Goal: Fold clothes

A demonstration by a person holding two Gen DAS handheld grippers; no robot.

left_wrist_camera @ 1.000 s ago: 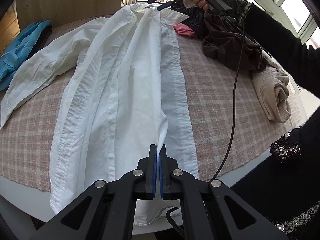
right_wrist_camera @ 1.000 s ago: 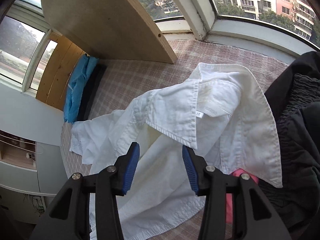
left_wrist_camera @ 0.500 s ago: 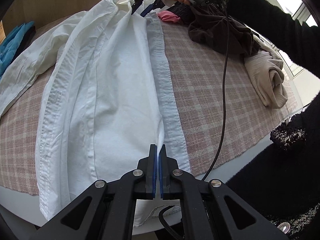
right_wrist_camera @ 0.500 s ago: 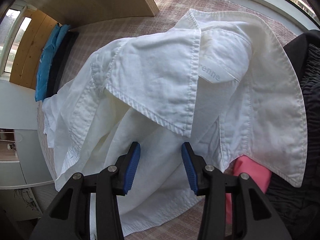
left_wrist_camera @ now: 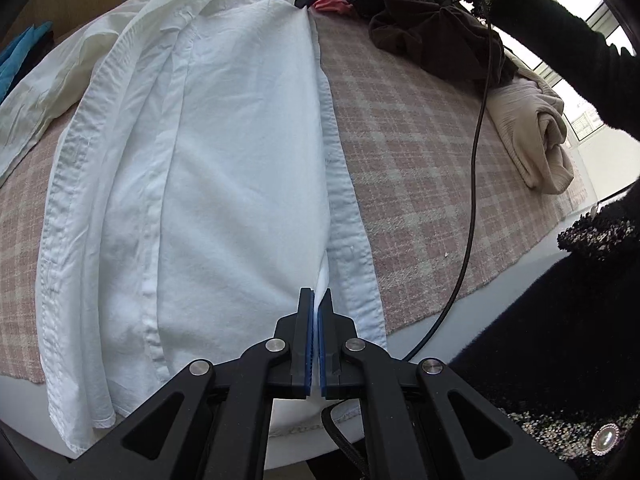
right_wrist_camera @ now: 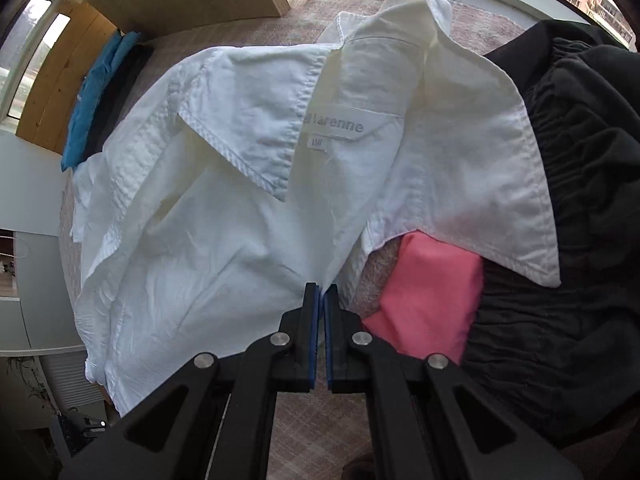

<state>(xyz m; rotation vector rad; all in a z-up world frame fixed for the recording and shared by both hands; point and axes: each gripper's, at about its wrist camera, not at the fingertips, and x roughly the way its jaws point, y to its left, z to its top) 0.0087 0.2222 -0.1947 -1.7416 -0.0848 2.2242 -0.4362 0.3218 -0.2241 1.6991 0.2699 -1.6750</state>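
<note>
Fold clothes, early stage. A white shirt (left_wrist_camera: pixel 224 168) is lying lengthwise on the checked tabletop (left_wrist_camera: pixel 420 152), its hem hanging over the near edge and its collar at the far end. The left tongs (left_wrist_camera: pixel 315 300) are pressing together on the front edge of the shirt near the hem, only a thin layer of cloth showing between the blue pads. The right tongs (right_wrist_camera: pixel 321 294) are pinching the same front edge just below the collar (right_wrist_camera: pixel 460 184), jaws nearly touching; in the left view they are appearing at the top of the shirt. The panel between the two grips is looking drawn fairly straight, and a strip of the under layer is showing beside it. One sleeve is trailing off to the far left, and the cloth there is lying bunched, so no tidy fold is finished yet; whether the panel is being turned over or merely straightened is hard to say from these views. A pink cloth (right_wrist_camera: pixel 428 292), a dark garment (right_wrist_camera: pixel 568 240), a beige garment (left_wrist_camera: pixel 532 128) and a blue garment (right_wrist_camera: pixel 96 96) are waiting unfolded, so most of the work is remaining
</note>
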